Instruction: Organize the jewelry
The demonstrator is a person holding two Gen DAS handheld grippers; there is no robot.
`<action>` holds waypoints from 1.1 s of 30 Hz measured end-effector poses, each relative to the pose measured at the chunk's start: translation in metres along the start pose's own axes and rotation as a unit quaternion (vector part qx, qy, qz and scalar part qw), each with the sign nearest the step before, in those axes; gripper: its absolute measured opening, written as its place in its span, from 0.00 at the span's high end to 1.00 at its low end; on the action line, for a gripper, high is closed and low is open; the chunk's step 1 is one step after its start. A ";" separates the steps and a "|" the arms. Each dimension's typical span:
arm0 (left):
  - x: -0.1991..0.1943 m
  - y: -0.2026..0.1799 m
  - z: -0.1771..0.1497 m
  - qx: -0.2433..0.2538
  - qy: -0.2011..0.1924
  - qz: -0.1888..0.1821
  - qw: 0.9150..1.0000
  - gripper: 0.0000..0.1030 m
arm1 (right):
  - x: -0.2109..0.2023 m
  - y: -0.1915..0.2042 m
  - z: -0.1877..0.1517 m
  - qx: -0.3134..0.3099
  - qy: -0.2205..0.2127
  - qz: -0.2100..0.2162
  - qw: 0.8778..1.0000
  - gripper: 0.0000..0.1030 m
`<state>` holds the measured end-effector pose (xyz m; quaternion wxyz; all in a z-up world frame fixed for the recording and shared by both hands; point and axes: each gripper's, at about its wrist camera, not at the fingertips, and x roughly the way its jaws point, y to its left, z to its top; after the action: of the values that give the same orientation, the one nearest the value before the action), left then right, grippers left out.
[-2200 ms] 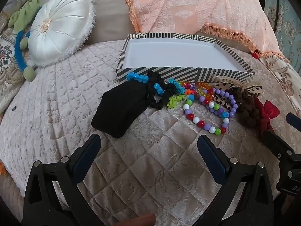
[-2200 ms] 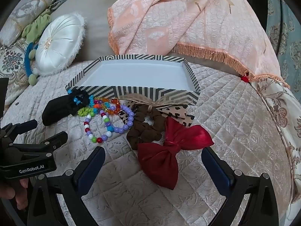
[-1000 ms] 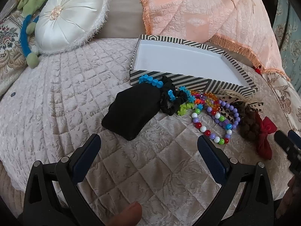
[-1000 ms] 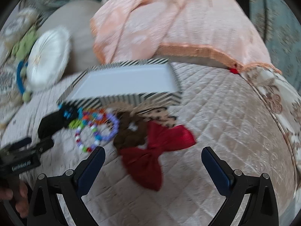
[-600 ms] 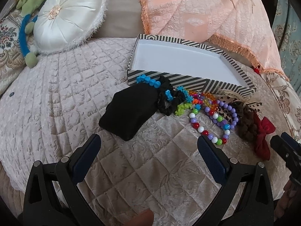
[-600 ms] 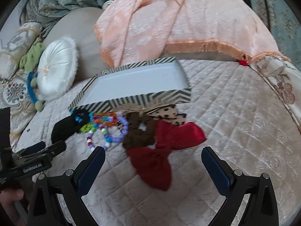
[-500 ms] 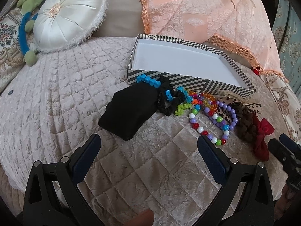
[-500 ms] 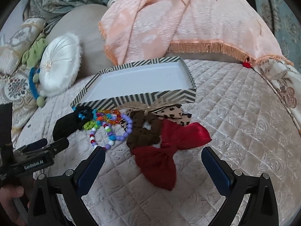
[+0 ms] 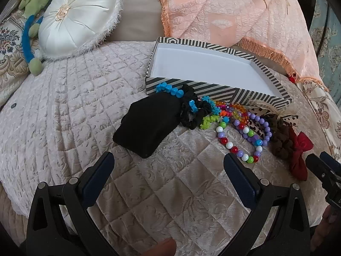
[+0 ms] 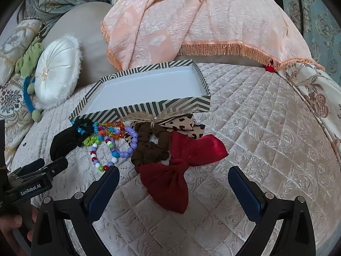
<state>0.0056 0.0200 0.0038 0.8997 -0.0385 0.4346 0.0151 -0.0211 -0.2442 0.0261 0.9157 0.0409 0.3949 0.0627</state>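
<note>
A striped box [image 9: 213,89] with a white inside stands open on the quilted bed; it also shows in the right wrist view [image 10: 162,108]. In front of it lie a black pouch [image 9: 149,125], a black scrunchie [image 9: 191,115], bead bracelets [image 9: 245,136], a brown scrunchie [image 10: 151,147], a leopard bow [image 10: 185,125] and a red bow [image 10: 181,170]. My left gripper [image 9: 168,170] is open and empty, just short of the pouch. My right gripper [image 10: 173,181] is open and empty, its fingers either side of the red bow's near end.
A white round cushion [image 9: 78,17] and a green and blue soft toy [image 9: 32,42] lie at the back left. A peach fringed throw [image 10: 202,21] hangs behind the box. The bed edge drops off at the right [image 10: 319,106].
Both grippers swung and pulled back slightly, then the right one came in closer over the red bow. Both stayed open. The items on the bed have not moved.
</note>
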 end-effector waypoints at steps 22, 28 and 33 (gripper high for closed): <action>0.000 -0.001 -0.001 0.008 -0.002 0.013 1.000 0.00 | 0.000 0.004 -0.001 -0.008 -0.006 0.008 1.000 0.02; -0.001 0.000 -0.002 0.007 -0.003 0.011 1.000 0.00 | -0.001 0.013 -0.005 -0.024 -0.017 0.026 0.999 0.02; 0.000 -0.001 -0.002 0.005 -0.003 0.011 1.000 0.00 | -0.002 0.013 -0.006 -0.011 -0.032 0.041 0.999 0.02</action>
<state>0.0043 0.0193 0.0030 0.9009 -0.0290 0.4324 0.0229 -0.0279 -0.2317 0.0253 0.9249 0.0489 0.3625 0.1037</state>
